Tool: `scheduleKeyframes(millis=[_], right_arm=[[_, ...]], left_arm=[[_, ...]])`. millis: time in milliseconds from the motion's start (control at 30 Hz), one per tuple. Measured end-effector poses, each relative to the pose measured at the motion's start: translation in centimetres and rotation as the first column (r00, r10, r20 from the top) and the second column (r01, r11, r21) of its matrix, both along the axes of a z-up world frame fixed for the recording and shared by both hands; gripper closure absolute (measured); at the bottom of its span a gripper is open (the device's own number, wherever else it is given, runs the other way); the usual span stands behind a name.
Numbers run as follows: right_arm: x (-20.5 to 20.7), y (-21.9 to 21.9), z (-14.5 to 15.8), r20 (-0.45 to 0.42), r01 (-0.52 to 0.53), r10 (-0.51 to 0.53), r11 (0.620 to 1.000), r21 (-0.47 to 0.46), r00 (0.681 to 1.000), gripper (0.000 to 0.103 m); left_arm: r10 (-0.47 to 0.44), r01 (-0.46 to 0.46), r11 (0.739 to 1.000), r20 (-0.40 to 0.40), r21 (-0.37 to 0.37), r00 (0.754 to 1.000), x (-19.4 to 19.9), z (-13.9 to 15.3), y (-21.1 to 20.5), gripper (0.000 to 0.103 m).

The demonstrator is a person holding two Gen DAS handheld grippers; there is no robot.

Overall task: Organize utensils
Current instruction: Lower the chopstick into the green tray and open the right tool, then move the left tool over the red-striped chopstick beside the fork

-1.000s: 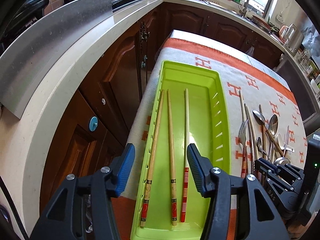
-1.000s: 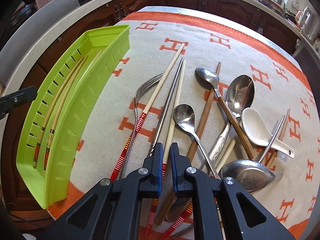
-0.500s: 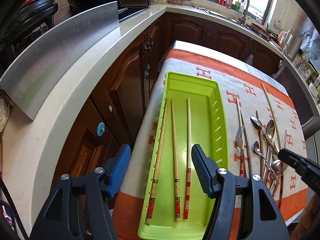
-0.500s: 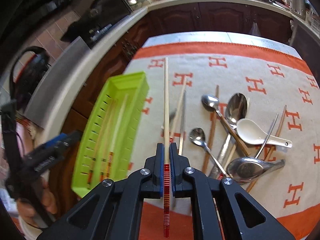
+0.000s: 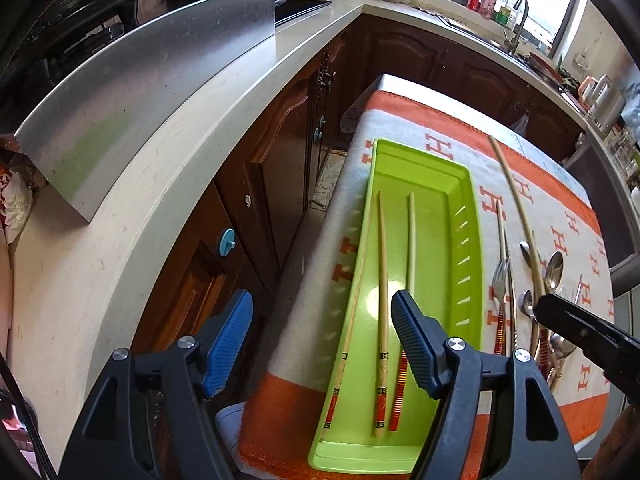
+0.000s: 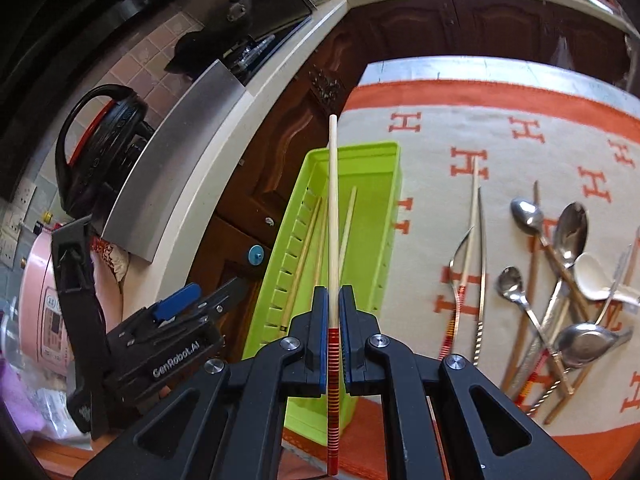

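Chopstick point(image 6: 332, 216) is pinched in my right gripper point(image 6: 333, 320), running straight ahead, parallel to the green tray point(image 6: 390, 216) just below-ahead; left gripper point(image 5: 322, 340) has just been opening, empty.

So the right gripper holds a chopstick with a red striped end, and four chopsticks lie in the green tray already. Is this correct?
Not quite: only three chopsticks lie in the green tray, as the left wrist view shows. The rest is right: the right gripper holds a chopstick with a red striped end.
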State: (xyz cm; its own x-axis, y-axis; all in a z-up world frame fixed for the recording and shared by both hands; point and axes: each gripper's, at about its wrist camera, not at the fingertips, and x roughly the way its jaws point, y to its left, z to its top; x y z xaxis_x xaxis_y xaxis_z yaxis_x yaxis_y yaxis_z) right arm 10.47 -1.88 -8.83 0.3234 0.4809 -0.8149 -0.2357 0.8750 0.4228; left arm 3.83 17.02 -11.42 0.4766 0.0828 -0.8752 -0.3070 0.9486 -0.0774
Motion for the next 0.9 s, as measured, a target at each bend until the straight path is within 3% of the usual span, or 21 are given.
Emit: scheduleKeyframes(millis=[133, 300, 467, 900], right_arm=[[1.3, 1.0, -2.4, -0.068, 0.031, -0.03, 1.0, 0.007, 0.997, 0.098], [1.8, 2.1, -4.1, -0.12, 0.038, -0.039, 0.999, -0.018, 0.992, 0.095], [1.6, 1.8, -4.4, -0.087, 0.038, -0.043, 0.997, -0.064, 0.995, 0.086], [-0.4, -2.5, -3.0, 0.017, 0.085, -0.083, 0.986, -0.141, 0.996, 0.082]], left_arm=[[-0.026, 0.026, 0.999, -0.01, 0.04, 1.0, 0.1, -0.2, -0.7, 0.033], [-0.038, 0.038, 0.999, -0.019, 0.024, 0.999, 0.2, -0.5, -0.9, 0.033], [-0.032, 0.032, 0.999, -0.026, -0.002, 0.999, 0.3, -0.9, -0.5, 0.031], [-0.077, 0.077, 0.997, -0.032, -0.007, 0.997, 0.3, -1.0, -2.3, 0.031]])
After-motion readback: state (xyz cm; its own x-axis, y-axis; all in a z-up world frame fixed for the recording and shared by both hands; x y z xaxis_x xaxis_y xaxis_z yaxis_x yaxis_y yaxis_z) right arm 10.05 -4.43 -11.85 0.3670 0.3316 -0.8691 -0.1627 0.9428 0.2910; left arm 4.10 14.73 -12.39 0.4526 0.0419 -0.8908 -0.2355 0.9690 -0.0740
